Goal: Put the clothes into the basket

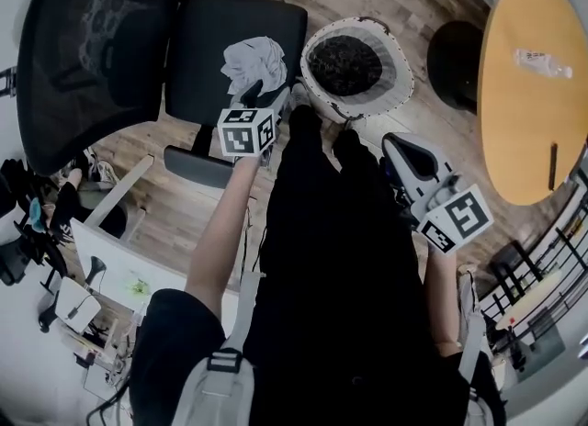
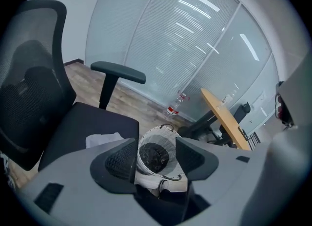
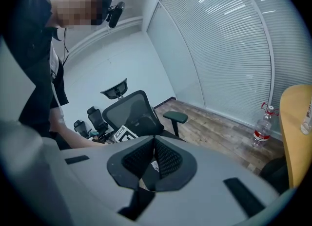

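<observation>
Black outfit (image 1: 340, 259); grey left gripper (image 2: 156, 146) and right gripper (image 3: 153, 142) bear marker cubes (image 1: 246, 130).

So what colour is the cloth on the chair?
The cloth is whitish-grey, best seen in the head view.

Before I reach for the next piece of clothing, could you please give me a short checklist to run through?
1. Clothing left to collect: a white garment lies on the chair seat: ok.
2. Left tool ready to grasp: jaws apart, nothing between them: ok.
3. Left tool lined up on the garment: its own view frames the basket between the jaws, with the garment off to the left: not ok.
4. Basket ready: upright, open, with dark clothes inside: ok.
5. Right tool out of the way: jaws closed, holding nothing, off to the side: ok.
6. One garment or several in the pile: cannot tell.
</observation>
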A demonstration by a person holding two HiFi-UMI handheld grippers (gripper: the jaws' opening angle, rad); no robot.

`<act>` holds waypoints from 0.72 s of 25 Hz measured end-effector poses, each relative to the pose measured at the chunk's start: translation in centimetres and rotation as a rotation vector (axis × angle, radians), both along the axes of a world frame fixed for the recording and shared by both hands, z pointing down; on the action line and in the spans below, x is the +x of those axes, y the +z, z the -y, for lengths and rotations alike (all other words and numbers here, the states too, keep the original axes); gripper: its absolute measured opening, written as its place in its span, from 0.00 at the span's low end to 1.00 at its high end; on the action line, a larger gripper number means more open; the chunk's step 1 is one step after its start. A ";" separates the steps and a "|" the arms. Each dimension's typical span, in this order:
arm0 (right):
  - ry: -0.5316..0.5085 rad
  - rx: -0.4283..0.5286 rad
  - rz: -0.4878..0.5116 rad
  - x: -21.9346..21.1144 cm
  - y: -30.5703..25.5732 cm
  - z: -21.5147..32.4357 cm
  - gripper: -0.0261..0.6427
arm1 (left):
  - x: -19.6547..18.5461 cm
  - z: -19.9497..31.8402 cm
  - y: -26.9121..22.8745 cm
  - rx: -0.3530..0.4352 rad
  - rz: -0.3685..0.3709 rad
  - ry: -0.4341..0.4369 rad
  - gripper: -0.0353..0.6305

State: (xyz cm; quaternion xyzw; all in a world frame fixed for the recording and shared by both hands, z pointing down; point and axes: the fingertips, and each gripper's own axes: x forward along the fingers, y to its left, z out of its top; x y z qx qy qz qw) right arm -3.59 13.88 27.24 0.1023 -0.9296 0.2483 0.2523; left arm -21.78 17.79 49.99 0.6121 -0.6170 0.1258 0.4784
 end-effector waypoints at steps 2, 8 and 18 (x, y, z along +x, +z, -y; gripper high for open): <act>-0.004 -0.009 -0.010 -0.5 0.5 0.2 0.06 | -0.7 0.1 1.3 -0.018 -0.010 -0.026 0.45; -0.024 -0.042 -0.053 -2.0 2.0 1.0 0.06 | -2.9 0.0 5.9 -0.102 0.023 -0.080 0.55; -0.096 -0.070 -0.093 -4.5 3.7 3.0 0.06 | -5.0 -0.4 13.8 -0.230 0.052 -0.172 0.61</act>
